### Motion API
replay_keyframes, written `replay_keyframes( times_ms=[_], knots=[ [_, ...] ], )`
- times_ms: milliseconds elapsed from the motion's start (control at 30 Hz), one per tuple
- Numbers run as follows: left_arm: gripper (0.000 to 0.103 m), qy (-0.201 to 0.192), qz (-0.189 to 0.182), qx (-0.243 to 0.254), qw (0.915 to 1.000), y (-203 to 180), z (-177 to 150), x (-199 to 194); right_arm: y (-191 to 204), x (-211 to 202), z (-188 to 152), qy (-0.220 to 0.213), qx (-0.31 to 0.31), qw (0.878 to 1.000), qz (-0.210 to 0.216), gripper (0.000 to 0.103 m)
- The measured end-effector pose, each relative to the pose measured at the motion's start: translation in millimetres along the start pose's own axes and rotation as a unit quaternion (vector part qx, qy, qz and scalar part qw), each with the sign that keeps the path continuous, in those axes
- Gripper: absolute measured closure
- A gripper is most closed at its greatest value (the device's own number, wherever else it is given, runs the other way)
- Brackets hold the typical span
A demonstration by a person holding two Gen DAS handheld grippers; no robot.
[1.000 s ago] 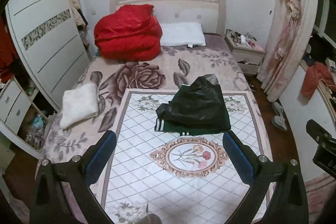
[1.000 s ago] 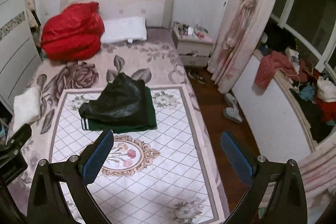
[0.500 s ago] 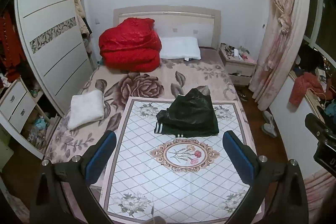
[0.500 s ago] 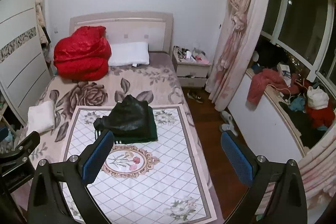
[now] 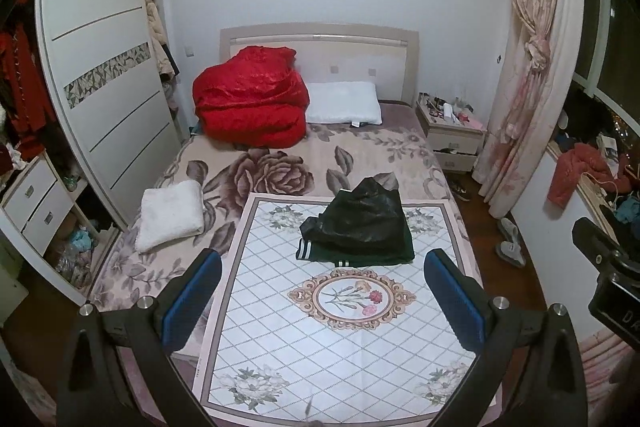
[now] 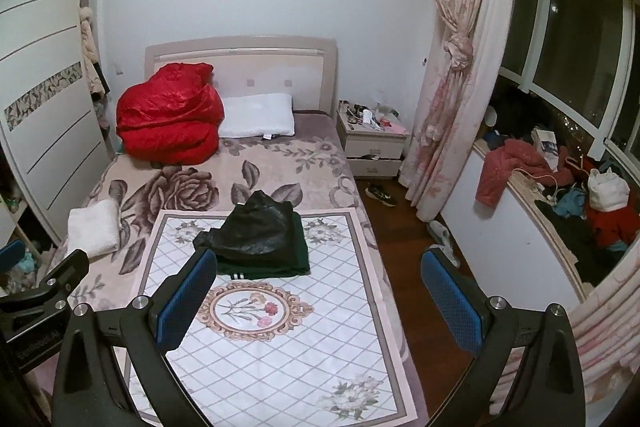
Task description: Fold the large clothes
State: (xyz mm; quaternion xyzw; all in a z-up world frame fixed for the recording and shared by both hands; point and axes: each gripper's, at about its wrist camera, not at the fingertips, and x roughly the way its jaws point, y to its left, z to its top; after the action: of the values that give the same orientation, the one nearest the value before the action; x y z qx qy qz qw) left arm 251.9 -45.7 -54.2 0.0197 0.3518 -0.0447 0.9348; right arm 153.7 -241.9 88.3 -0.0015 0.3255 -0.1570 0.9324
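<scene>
A folded dark green garment with white stripes at its hem, a shiny black garment lying on top, rests on a floral mat on the bed (image 5: pixel 356 231) (image 6: pixel 260 243). My left gripper (image 5: pixel 320 297) is open and empty, held well back from and above the bed's foot. My right gripper (image 6: pixel 316 297) is open and empty, also far back, over the bed's right edge. Neither touches the clothes.
A red quilt (image 5: pixel 250 103) and white pillow (image 5: pixel 344 103) lie at the headboard. A folded white towel (image 5: pixel 170 213) sits at the bed's left. A wardrobe (image 5: pixel 104 75) stands left, a nightstand (image 5: pixel 454 133) and curtain (image 5: pixel 528 75) right. A cluttered window ledge (image 6: pixel 560 195) is at far right.
Both grippers have pulled back and up from the bed, so the folded clothes look smaller and farther away. The clothes have not moved. Both grippers stayed open.
</scene>
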Motion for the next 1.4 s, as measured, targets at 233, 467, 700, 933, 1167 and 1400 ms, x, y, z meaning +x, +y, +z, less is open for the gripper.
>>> replay_keyframes(
  times_ms=[233,467,700,933,1167,1400],
  knots=[
    [0.000,-0.012,0.006,0.001,0.9999,0,0,-9,1,-1,-2,0.002,0.000,1.000,0.010,0.000],
    [0.000,-0.015,0.002,0.002,0.9999,0,-1,-11,-3,-3,-4,0.000,0.000,1.000,0.010,0.000],
    [0.000,-0.016,0.002,0.001,0.9999,-2,-1,-14,-9,-5,-1,-0.004,-0.001,1.000,0.011,0.000],
    [0.000,-0.018,0.004,0.001,0.9998,-2,-1,-16,-14,-9,-3,-0.003,0.005,1.000,0.017,0.000],
    [0.000,-0.018,0.003,0.000,0.9998,-3,-1,-18,-15,-10,-5,-0.003,0.006,1.000,0.016,0.000],
    [0.000,-0.018,0.004,0.001,0.9998,-7,0,-20,-12,-13,-8,-0.002,0.003,1.000,0.021,0.000]
  ],
)
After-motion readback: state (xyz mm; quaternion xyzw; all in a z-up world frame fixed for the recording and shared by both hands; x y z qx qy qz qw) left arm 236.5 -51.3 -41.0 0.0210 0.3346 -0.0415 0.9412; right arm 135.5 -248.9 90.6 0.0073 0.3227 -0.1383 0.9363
